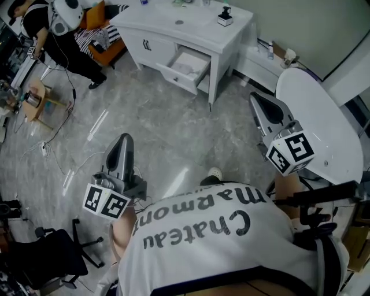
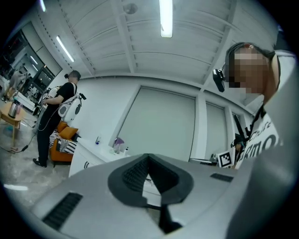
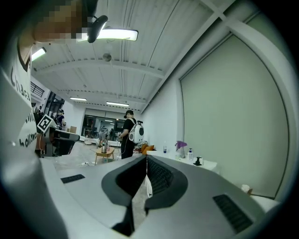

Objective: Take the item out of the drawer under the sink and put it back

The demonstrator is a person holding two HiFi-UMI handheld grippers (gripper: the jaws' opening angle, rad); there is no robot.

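A white sink cabinet (image 1: 215,38) stands at the far side of the grey floor. Its drawer (image 1: 185,66) under the counter is pulled out, and its pale contents are too small to make out. Both grippers are held in the air well short of it. My left gripper (image 1: 124,140) at the lower left is shut with nothing between its jaws; in the left gripper view (image 2: 148,159) the tips meet. At the right, my right gripper (image 1: 255,98) is also shut and empty, its tips together in the right gripper view (image 3: 146,161).
A soap dispenser (image 1: 225,16) sits on the cabinet top. A white rounded table (image 1: 324,127) is close on the right. A person with a white backpack (image 1: 55,32) stands at the far left by an orange sofa (image 1: 105,51), a small wooden table (image 1: 38,99) and floor cables. An office chair (image 1: 52,254) is at lower left.
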